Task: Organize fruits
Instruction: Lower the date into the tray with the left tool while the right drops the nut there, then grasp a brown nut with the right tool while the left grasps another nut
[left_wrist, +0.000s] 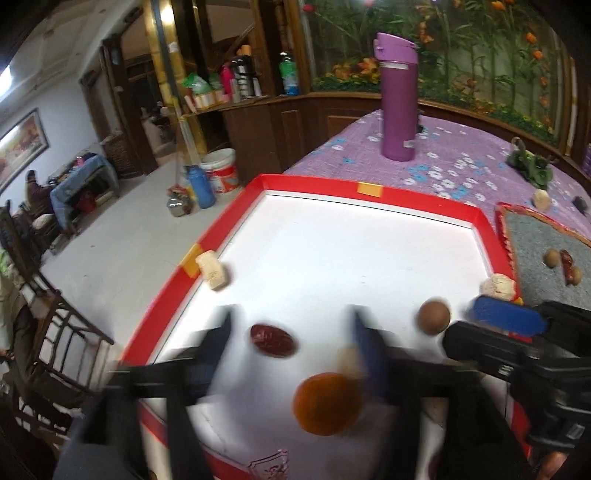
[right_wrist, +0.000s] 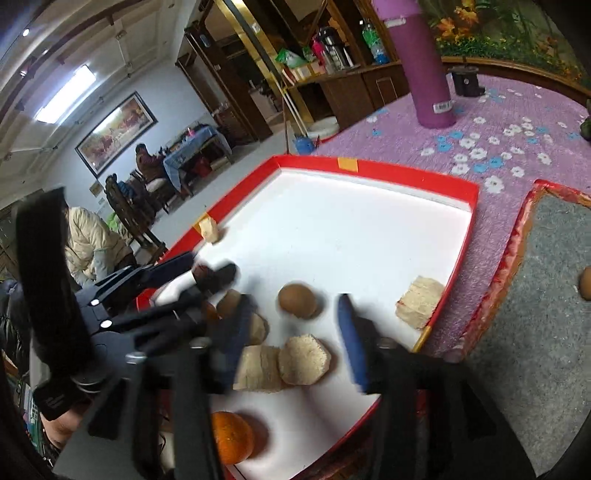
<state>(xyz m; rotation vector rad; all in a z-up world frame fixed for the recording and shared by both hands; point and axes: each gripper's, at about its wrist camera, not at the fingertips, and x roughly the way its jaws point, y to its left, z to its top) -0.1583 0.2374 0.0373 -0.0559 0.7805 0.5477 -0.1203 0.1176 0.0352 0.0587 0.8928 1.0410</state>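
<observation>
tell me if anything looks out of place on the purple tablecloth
One pale snack piece lies loose on the purple tablecloth, beyond the grey mat, outside the red-rimmed tray where similar pieces sit. Nothing looks spilled or broken.

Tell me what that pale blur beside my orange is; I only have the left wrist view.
Observer: It is two pale blocks lying side by side on the floor of the tray.
Operator: Is the right gripper holding anything?
Observer: No. The right gripper is open, with its fingers spread either side of those blocks and nothing gripped.
Operator: I see one brown round fruit. Any more in the tray?
Observer: Yes. Besides that brown fruit, a second brown one sits partly hidden behind the right gripper's other finger.
</observation>
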